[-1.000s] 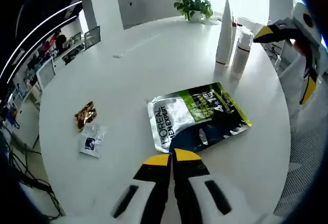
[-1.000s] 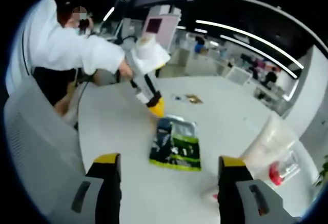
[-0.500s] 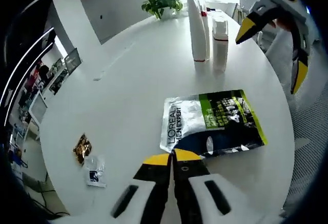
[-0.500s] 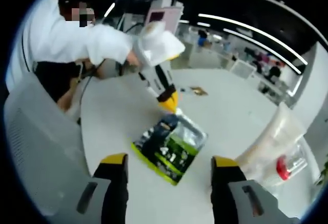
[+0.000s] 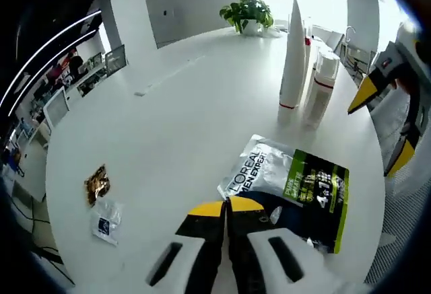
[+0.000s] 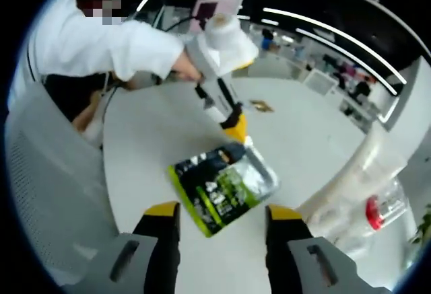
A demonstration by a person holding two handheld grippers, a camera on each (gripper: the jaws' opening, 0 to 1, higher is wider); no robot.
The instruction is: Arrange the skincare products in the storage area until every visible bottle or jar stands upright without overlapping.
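Note:
A silver, green and black skincare pouch [image 5: 291,185] lies flat on the round white table [image 5: 175,119]. My left gripper [image 5: 225,207] is shut on the pouch's near edge. In the right gripper view, that yellow-tipped left gripper [image 6: 236,130] pinches the pouch [image 6: 221,185] at its far corner. A tall white tube [image 5: 292,52] and a white bottle with a red band [image 5: 319,84] stand upright side by side beyond the pouch. My right gripper [image 6: 223,212] hovers open above the table short of the pouch, and it also appears at the right edge as an open gripper [image 5: 385,105].
A potted plant [image 5: 248,11] stands at the table's far rim. A gold candy wrapper [image 5: 96,183] and a small clear packet [image 5: 105,218] lie at the left. A person's white sleeve [image 6: 114,48] reaches in behind the left gripper. Blurred bottles [image 6: 357,190] stand at the right.
The pouch has swung round on the table with my shut left gripper on its edge. My right gripper has drawn nearer to the pouch, its jaws a little closer together.

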